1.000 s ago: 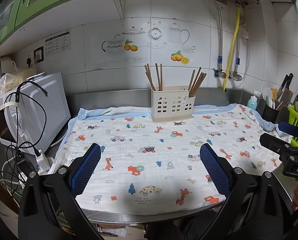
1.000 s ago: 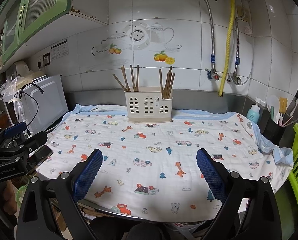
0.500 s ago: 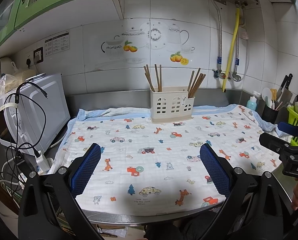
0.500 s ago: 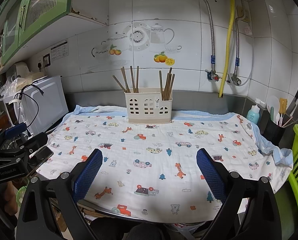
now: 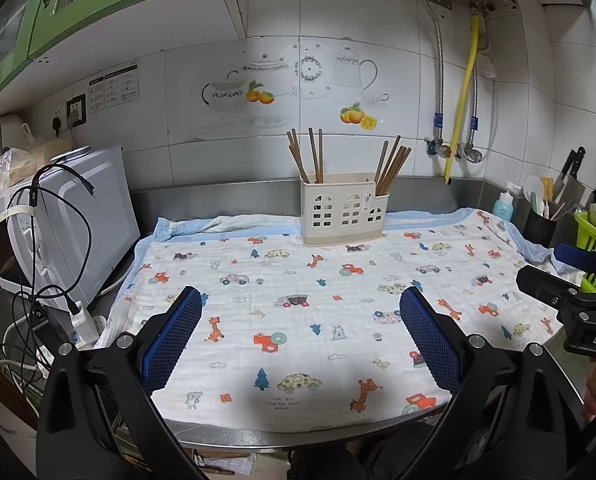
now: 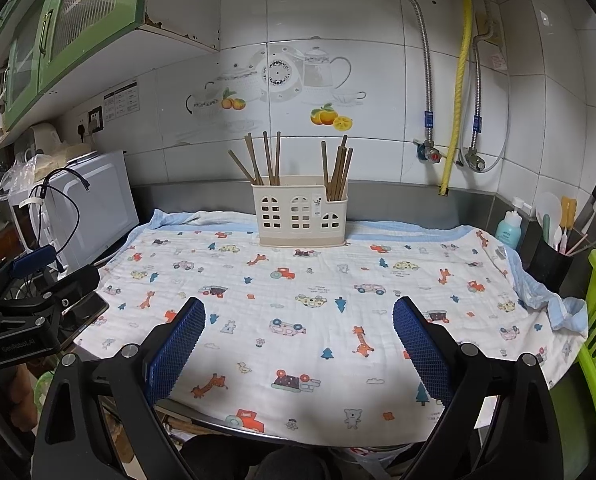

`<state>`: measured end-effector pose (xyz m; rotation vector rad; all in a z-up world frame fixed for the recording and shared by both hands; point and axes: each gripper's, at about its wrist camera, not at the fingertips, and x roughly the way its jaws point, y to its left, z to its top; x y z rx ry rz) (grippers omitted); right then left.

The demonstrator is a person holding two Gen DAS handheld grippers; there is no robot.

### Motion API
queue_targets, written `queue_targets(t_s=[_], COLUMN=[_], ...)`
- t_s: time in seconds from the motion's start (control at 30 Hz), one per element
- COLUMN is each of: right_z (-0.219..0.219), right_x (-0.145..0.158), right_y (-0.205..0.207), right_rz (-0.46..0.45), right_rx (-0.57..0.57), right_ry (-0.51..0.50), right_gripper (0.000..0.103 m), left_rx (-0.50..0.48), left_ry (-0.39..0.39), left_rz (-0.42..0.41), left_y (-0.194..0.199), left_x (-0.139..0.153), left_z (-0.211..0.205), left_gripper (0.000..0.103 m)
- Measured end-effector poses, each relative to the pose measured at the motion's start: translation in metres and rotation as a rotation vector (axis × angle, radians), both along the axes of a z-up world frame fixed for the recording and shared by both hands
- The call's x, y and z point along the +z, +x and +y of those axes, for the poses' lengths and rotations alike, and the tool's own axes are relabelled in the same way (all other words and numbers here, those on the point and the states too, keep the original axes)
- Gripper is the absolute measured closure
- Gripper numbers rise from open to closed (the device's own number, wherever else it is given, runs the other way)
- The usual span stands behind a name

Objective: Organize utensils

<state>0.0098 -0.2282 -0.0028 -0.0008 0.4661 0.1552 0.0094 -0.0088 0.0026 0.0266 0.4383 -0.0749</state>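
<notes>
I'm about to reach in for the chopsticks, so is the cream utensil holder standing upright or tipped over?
Upright. The cream utensil holder sits flat on the printed cloth near the back wall, and the chopsticks stand out of its top.

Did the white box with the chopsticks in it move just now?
No. The cream plastic chopstick holder stands at the same spot on the cartoon-print cloth, below the orange-fruit wall sticker, as it did a second ago.
</notes>
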Motion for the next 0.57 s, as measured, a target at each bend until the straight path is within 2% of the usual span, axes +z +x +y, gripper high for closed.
queue_targets(t_s=[0.57], right_z=[-0.0006], right_x=[-0.0002], right_y=[0.0008], right_rz=[0.001], right_rx=[-0.001], right_ry=[0.001], right_gripper=[0.011], left_rx=[0.006], left_ry=[-0.008], left_rz=[-0.001], left_y=[-0.0004], left_x=[-0.0018], left_z=[0.0046], left_gripper=[0.005])
